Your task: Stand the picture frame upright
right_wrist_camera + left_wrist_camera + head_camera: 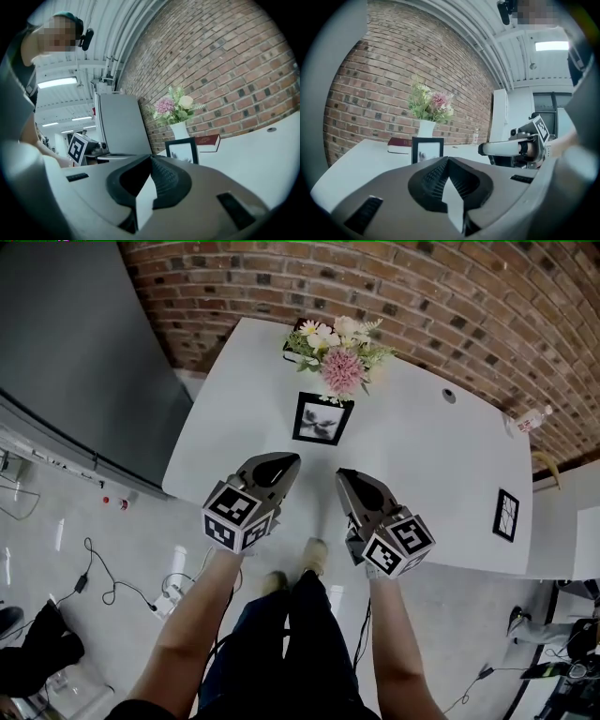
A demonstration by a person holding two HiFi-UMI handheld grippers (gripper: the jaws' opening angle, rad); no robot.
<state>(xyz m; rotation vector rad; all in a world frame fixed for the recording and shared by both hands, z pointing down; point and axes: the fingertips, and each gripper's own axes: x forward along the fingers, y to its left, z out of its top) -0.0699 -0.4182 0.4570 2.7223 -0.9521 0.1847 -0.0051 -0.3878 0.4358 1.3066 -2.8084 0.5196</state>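
Judging by the layout, the closing step of the job, with little left to do. Picture frame (322,418) already upright on the worktop (441,493), roughly midway along it and closer to the far edge than the near one, face turned to the near edge, just in front of a vase of flowers (339,357). Beside the vase, a dark red book (399,145) lying flat. No lean visible in either tool's own view: sides plumb, bottom edge down on the white surface.

Left tool (284,462) pressed together, nothing between its jaws. Right tool (346,477) likewise pressed together and empty. Both side by side over the near edge, aimed at the frame, well apart from it, touching nothing.

Next, probably only a check of the frame's footing, then hands off. In case of a wobble or tilt: first spread one tool's jaws, then come in from the near edge and pinch a side rail, taking care not to push the frame back into the vase.

By the right edge, a second small frame (506,515), apparently upright too; cannot tell whether on this worktop or the next surface.
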